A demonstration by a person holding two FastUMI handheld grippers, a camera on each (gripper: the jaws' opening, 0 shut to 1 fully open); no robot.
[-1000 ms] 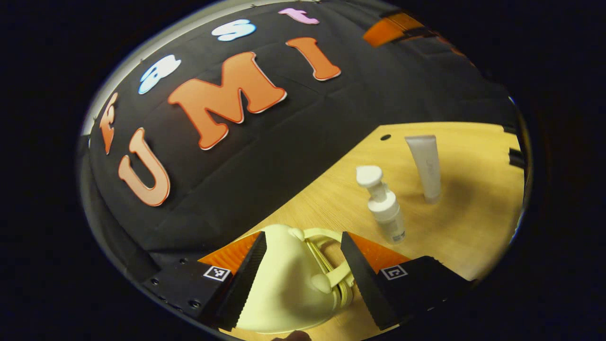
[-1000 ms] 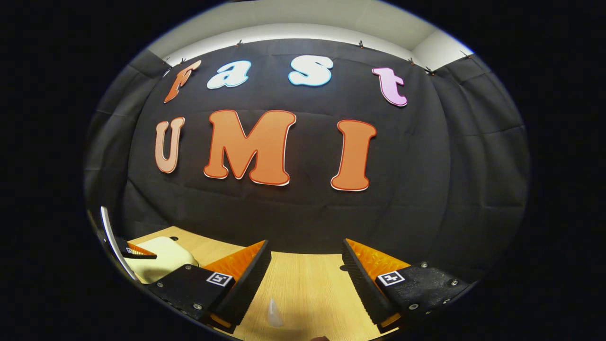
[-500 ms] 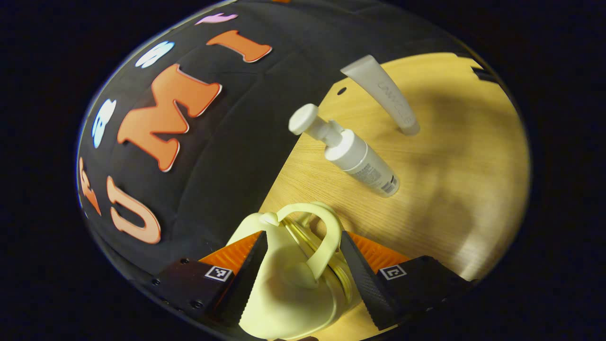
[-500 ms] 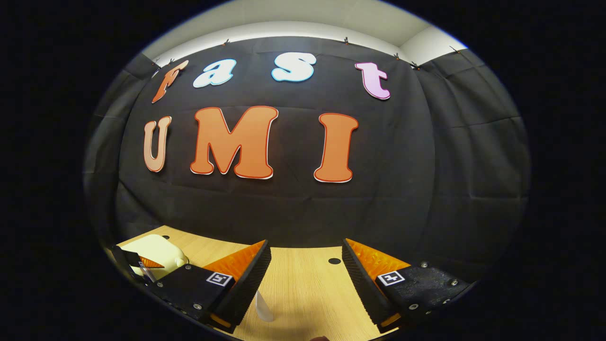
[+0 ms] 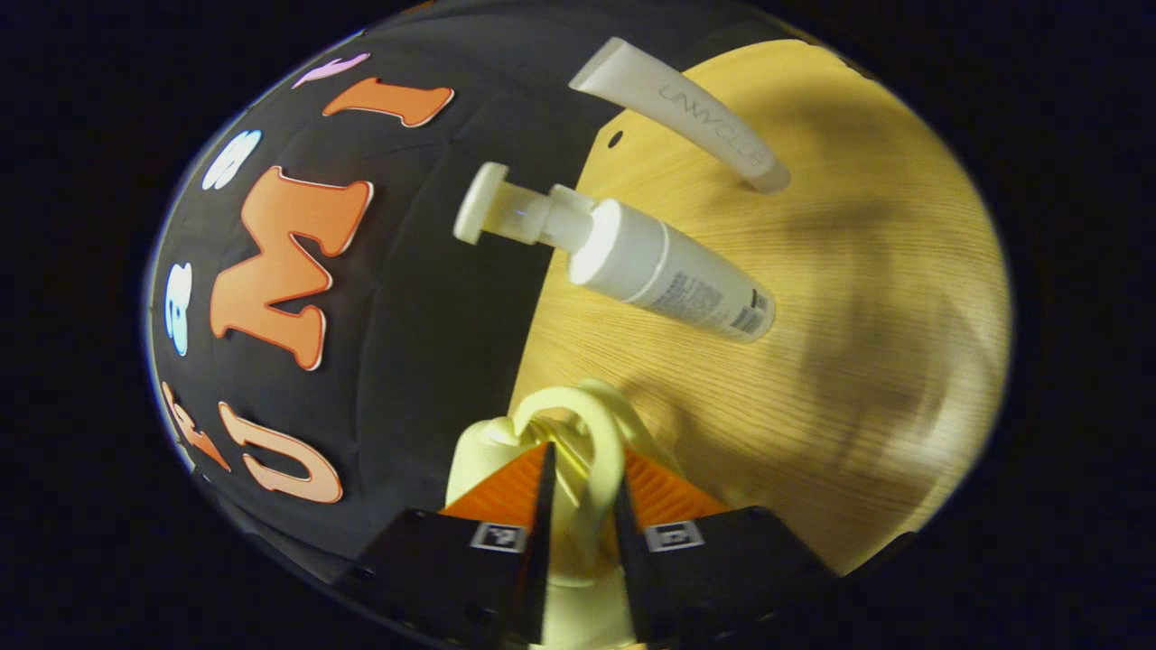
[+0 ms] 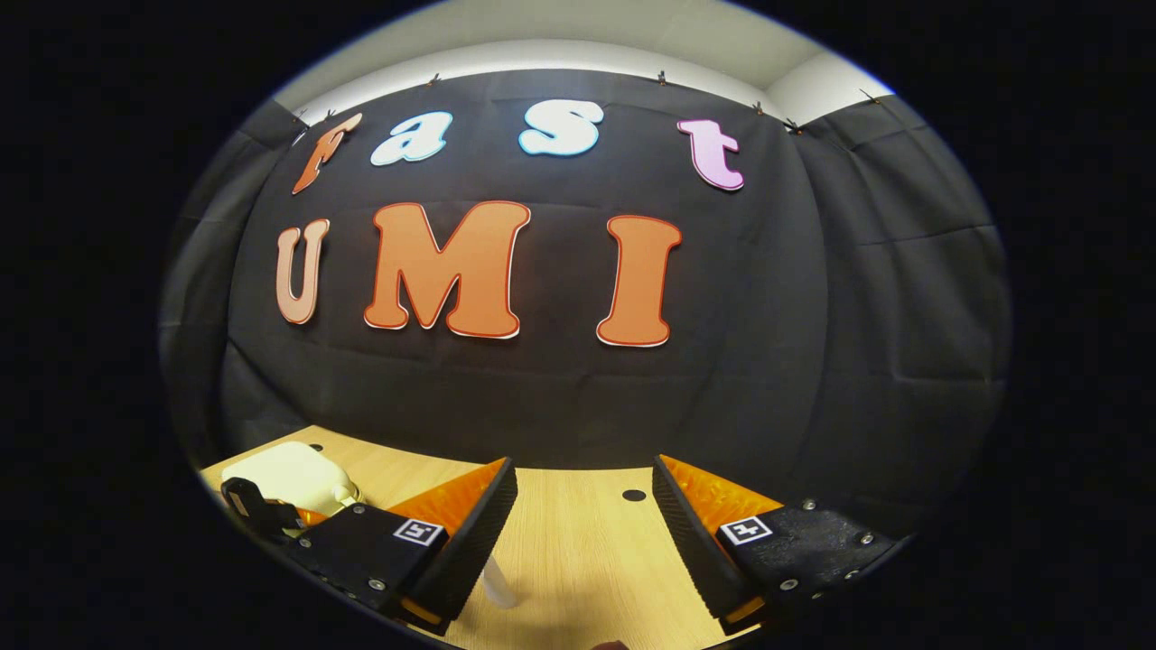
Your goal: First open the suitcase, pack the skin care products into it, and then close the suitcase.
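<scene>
Standing on the pale wooden surface (image 5: 858,298), the small cream suitcase (image 5: 483,451) sits at the near left, its zip not yet undone as far as I can tell. It looks a moulded shell, stiff and light, likely to skid on smooth wood unless something steadies it. Its looped handle (image 5: 603,442) is the natural place to take hold, and the left gripper (image 5: 581,506) has clenched there, both fingers pressing the loop between them. In the right gripper view the same case shows as a rounded lump at the far left. The right gripper (image 6: 582,524) hangs over bare wood with its jaws spread wide, grasping nothing. Farther off stands the pump bottle (image 5: 668,280), rigid plastic, probably slick; its body would take a grip better than its narrow neck. Beyond it stands the tube (image 5: 695,117), soft-walled I judge, so it wants a gentle squeeze around the middle.
</scene>
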